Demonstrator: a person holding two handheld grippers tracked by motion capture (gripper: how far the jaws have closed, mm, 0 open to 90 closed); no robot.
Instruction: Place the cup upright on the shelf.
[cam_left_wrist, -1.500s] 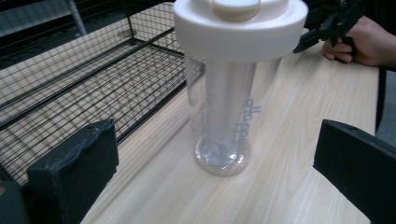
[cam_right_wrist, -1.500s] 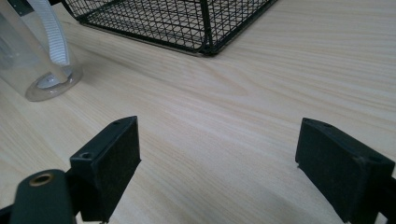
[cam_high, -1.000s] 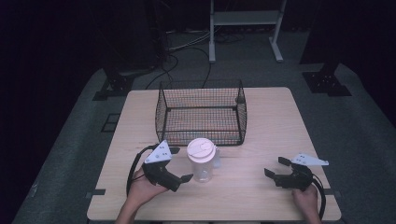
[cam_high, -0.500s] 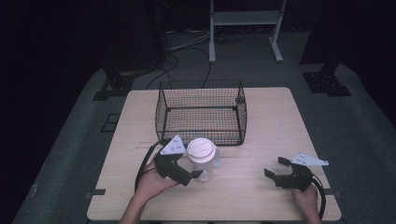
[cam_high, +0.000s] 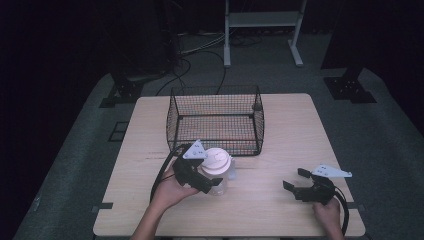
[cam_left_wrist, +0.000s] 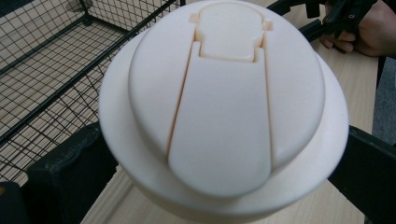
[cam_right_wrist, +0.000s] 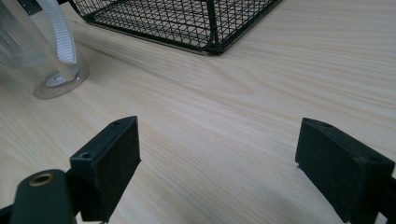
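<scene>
A clear plastic bottle with a wide white flip lid (cam_high: 216, 160) stands on the wooden table (cam_high: 295, 130), just in front of the wire basket. My left gripper (cam_high: 212, 182) reaches in from the left, one jaw on either side of the bottle's body below the lid. In the left gripper view the lid (cam_left_wrist: 224, 107) covers the spot where the jaws meet the bottle. In the right gripper view the bottle's base (cam_right_wrist: 46, 70) rests on the table, with a white strap hanging down its side. My right gripper (cam_high: 294, 178) lies on the table at the right, open (cam_right_wrist: 217, 158), with nothing between its jaws.
A black wire basket (cam_high: 215, 91) stands at the table's middle back, with nothing in it; its mesh (cam_left_wrist: 46, 70) is right behind the bottle. The basket's corner (cam_right_wrist: 212, 28) lies ahead of the right gripper. Bare wood stretches between the two grippers.
My left gripper has moved right and forward from beside the bottle until its jaws straddle the bottle. The right gripper and the bottle have stayed in place.
</scene>
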